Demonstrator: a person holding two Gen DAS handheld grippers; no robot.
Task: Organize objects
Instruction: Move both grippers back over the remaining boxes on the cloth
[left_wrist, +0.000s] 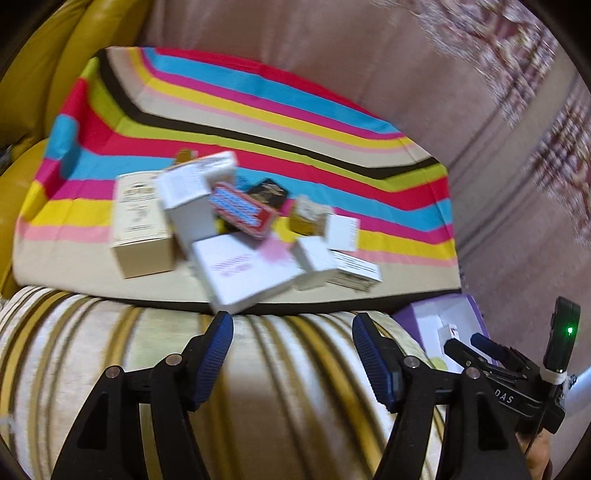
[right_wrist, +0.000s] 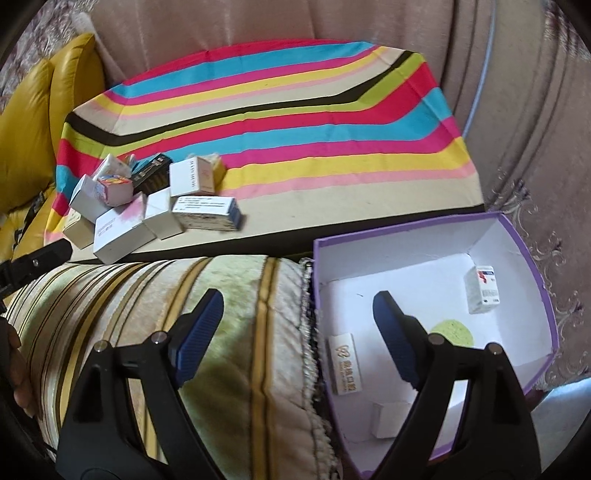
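A heap of several small cartons (left_wrist: 236, 225) lies on a striped cloth (left_wrist: 258, 122); it also shows in the right wrist view (right_wrist: 155, 206). Among them are a red and blue box (left_wrist: 242, 210) and a large white box (left_wrist: 243, 273). My left gripper (left_wrist: 291, 354) is open and empty, just short of the heap over a striped cushion (left_wrist: 110, 354). My right gripper (right_wrist: 299, 332) is open and empty over the left rim of a purple box (right_wrist: 524, 266). Three small cartons lie inside it, one with red and blue print (right_wrist: 484, 290), one long white (right_wrist: 343, 363).
A yellow leather cushion (left_wrist: 44, 81) is on the left behind the cloth. Pink patterned carpet (left_wrist: 517, 110) lies around. The right gripper also shows at the lower right of the left wrist view (left_wrist: 480, 347).
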